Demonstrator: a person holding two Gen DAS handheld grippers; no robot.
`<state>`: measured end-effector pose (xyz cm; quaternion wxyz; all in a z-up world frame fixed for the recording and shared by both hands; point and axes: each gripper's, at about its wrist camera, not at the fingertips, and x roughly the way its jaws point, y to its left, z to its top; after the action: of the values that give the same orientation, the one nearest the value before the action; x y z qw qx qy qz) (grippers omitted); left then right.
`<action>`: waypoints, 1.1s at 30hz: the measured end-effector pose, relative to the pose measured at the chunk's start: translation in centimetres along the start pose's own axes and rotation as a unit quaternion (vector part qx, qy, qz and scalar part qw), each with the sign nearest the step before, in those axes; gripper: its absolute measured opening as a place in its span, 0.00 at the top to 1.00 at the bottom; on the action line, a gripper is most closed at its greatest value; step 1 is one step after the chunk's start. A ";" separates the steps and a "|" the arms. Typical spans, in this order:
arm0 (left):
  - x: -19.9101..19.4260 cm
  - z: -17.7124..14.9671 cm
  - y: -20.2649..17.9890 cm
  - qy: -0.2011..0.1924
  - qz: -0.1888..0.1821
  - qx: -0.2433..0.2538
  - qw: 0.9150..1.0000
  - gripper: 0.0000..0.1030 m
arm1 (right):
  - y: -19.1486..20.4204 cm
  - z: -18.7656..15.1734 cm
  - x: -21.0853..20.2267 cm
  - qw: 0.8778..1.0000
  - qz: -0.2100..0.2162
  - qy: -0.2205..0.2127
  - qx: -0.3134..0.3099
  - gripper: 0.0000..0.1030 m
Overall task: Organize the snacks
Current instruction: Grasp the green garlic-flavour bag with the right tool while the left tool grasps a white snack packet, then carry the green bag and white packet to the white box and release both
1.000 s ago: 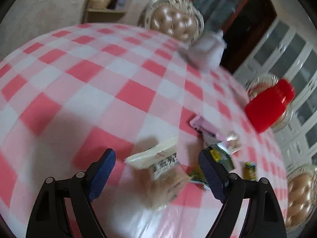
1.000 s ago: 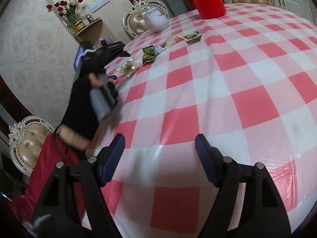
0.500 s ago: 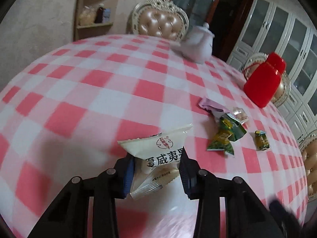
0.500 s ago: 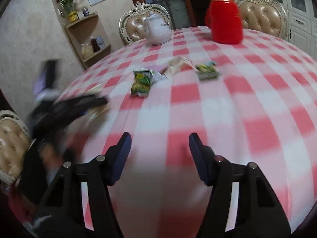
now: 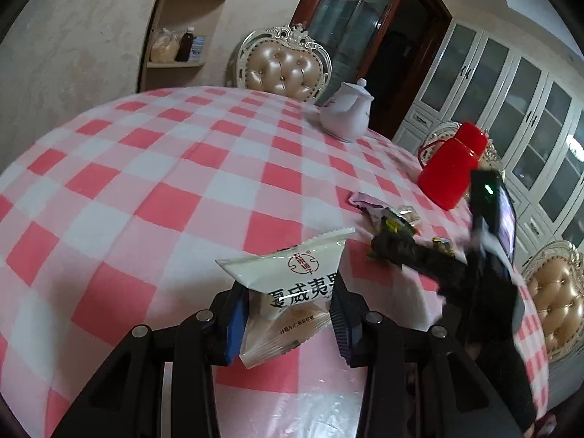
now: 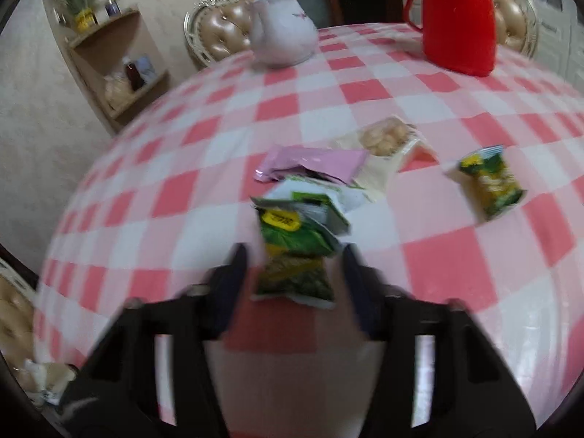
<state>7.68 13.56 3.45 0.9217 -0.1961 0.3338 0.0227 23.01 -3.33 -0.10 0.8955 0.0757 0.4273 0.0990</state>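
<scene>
My left gripper (image 5: 288,314) is shut on a white snack packet (image 5: 292,292) with dark Chinese lettering and holds it just above the checked tablecloth. My right gripper (image 6: 294,281) is open, its fingers on either side of a green snack packet (image 6: 292,255) that lies on the cloth. Behind that packet lie a pink packet (image 6: 314,162), a clear packet of round biscuits (image 6: 383,135) and a second green and yellow packet (image 6: 489,182). In the left wrist view the right gripper's black arm (image 5: 419,255) reaches into this snack pile.
A white teapot (image 6: 281,33) and a red thermos jug (image 6: 456,18) stand at the table's far side. Padded cream chairs (image 5: 284,65) ring the table. A wall shelf (image 5: 182,43) holds jars. The red and white checked cloth (image 5: 146,189) covers the round table.
My left gripper closed on the white packet and lifted it slightly. My right gripper moved forward across the table to the snack pile and now straddles the green packet.
</scene>
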 end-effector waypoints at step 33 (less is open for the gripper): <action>-18.0 -11.6 4.5 -0.040 0.063 0.012 0.997 0.59 | 1.2 -23.4 -22.7 0.977 0.196 -0.051 -0.058 0.65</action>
<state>-14.14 14.96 5.00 0.9334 -0.1621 0.3088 0.0847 -9.36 -6.42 2.61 0.8821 0.1108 0.3511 0.2937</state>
